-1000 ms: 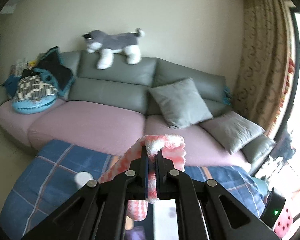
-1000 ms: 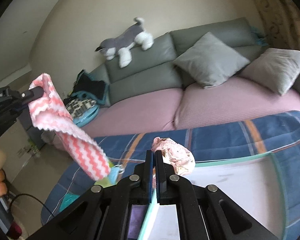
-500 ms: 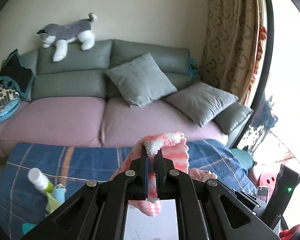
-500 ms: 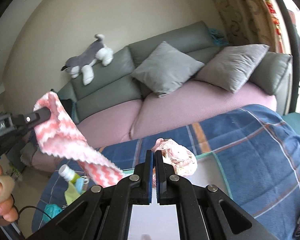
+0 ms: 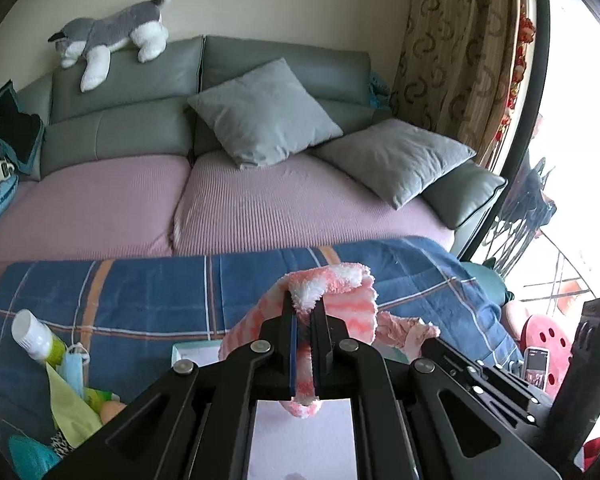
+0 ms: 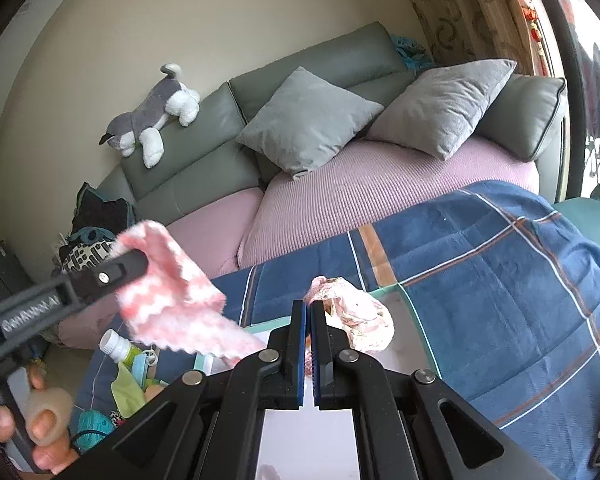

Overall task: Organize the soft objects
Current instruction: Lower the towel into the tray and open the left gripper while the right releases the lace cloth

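My left gripper (image 5: 305,304) is shut on a pink-and-white zigzag fluffy cloth (image 5: 340,304) and holds it in the air; the same cloth (image 6: 172,292) hangs from the left gripper at the left of the right wrist view. My right gripper (image 6: 310,310) is shut on a pale pink crumpled cloth (image 6: 360,320), which also shows beside the left gripper (image 5: 408,330). Both cloths hang over a glass table (image 6: 416,312) with a white sheet on it.
A blue plaid blanket (image 5: 140,292) covers the surface before a grey-and-pink sofa (image 5: 260,208) with grey cushions (image 5: 260,120) and a plush husky (image 5: 112,40). A bottle (image 5: 32,334), face mask and green bag (image 5: 70,404) lie at left. A phone (image 5: 536,368) lies at right.
Both grippers have swung right and tilted down toward the table, still holding their cloths. The left gripper with the zigzag cloth has come closer to the right one.
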Tool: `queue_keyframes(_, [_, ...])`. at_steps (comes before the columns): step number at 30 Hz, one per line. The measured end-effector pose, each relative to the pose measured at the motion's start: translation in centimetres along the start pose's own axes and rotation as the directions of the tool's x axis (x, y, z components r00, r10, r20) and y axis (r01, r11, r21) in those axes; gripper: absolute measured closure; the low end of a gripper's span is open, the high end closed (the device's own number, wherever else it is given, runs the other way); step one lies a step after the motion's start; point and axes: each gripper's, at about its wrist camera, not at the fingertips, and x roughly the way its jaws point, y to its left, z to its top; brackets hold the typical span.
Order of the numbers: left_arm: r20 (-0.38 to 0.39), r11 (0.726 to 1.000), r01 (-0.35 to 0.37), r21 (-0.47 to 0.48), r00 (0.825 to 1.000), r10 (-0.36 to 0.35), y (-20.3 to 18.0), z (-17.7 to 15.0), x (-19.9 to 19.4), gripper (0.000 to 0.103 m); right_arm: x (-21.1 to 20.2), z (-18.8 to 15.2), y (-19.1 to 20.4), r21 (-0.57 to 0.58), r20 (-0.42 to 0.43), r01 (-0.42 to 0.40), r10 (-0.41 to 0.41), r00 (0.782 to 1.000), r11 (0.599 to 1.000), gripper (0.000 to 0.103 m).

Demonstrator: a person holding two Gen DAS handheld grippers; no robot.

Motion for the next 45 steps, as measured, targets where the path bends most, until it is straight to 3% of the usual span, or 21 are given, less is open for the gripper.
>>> queue_keyframes(7, [-0.085,0.999,-0.029,-0.039,0.996,0.025,1.4,-2.2,3.3,0.098,1.3,-0.3,0.1,-0.008,-0.023,-0.006,0.006,1.000,1.000,0.101])
queue_keyframes(13, [-0.183,0.995,-0.065,-0.078,0.982,0.050,3.2,-4.2,5.6,0.098,2.4,-0.6,0.2,-0.010,-0.045,-0.014,0.014,0.999,1.000,0.101])
queue_keyframes(21, [-0.291,0.987,-0.105,-0.123,0.955,0.065,4.9,-6.9,7.7,0.097,5.2,-1.9,0.3,-0.022,-0.135,-0.018,0.015,0.991,1.000,0.101])
queue_keyframes(31, [-0.396,0.978,-0.145,-0.151,0.915,0.074,6.3,-10.2,9.9,0.097,9.7,-4.7,-0.2,-0.048,-0.320,0.041,-0.055,0.946,0.998,0.101])
queue_keyframes(45, [-0.409,0.983,-0.141,-0.121,0.909,0.080,6.5,-10.9,9.5,0.094,11.2,-6.4,0.7,-0.133,-0.434,0.109,-0.157,0.887,0.985,0.097])
